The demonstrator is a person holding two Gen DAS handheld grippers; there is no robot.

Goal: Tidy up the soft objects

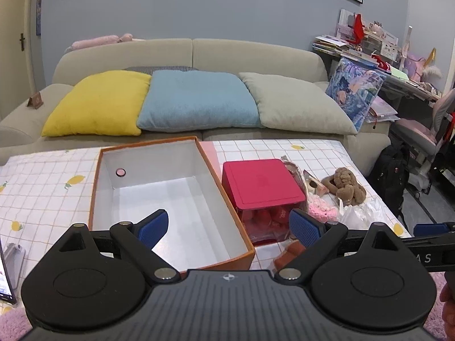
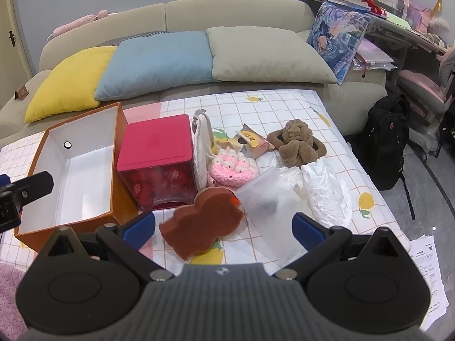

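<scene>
An empty orange box [image 1: 96,187] [image 2: 119,130] with a white inside stands on the table's left. My left gripper [image 1: 229,227] hangs open over its near right corner, holding nothing. My right gripper [image 2: 224,226] is open just above a brown duck-shaped sponge [image 2: 202,221] and a frosted plastic pouch [image 2: 267,207]. Behind them lie a pink and white crochet piece [image 2: 233,167] [image 1: 322,209], a brown plush toy [image 2: 297,143] [image 1: 345,184], a white knit pouch [image 2: 202,147] and crumpled white plastic bags [image 2: 327,190].
A red-lidded clear box [image 1: 261,184] [image 2: 159,145] of red items stands right of the orange box. A sofa with yellow [image 1: 99,102], blue and beige cushions lies behind the table. A black backpack [image 2: 386,142] and a cluttered desk are at right. A phone [image 1: 5,272] sits at far left.
</scene>
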